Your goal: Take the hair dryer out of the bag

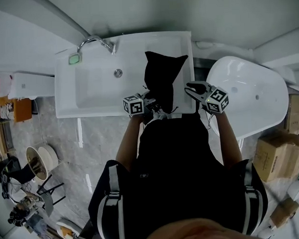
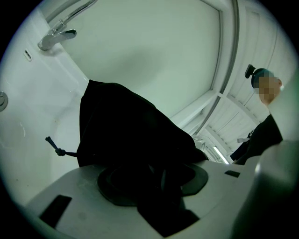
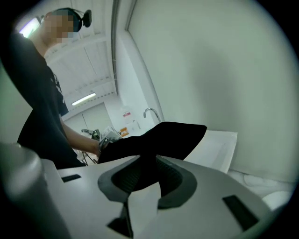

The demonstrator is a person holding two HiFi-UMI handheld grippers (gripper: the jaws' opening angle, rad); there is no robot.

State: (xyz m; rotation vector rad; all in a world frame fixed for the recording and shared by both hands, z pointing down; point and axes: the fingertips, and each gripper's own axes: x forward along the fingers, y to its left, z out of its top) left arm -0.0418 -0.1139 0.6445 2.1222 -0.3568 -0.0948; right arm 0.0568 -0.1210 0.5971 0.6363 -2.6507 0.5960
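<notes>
A black cloth bag (image 1: pixel 160 79) stands on the right end of the white sink counter (image 1: pixel 183 42), its top corners sticking up. My left gripper (image 1: pixel 151 103) is at the bag's near lower edge, shut on the cloth. In the left gripper view the bag (image 2: pixel 126 126) fills the space between the jaws of my left gripper (image 2: pixel 154 179), and a knotted drawstring (image 2: pixel 56 149) hangs out at its left. My right gripper (image 1: pixel 190 86) is open just right of the bag, apart from it. In the right gripper view the bag (image 3: pixel 163 135) lies beyond my right gripper (image 3: pixel 147 179). No hair dryer shows.
The sink basin (image 1: pixel 97 86) with its chrome tap (image 1: pixel 95 41) lies left of the bag. A white bathtub (image 1: pixel 251 96) stands at the right. Cardboard boxes (image 1: pixel 278 156) sit on the floor at the right, and stools and clutter (image 1: pixel 36 164) at the lower left.
</notes>
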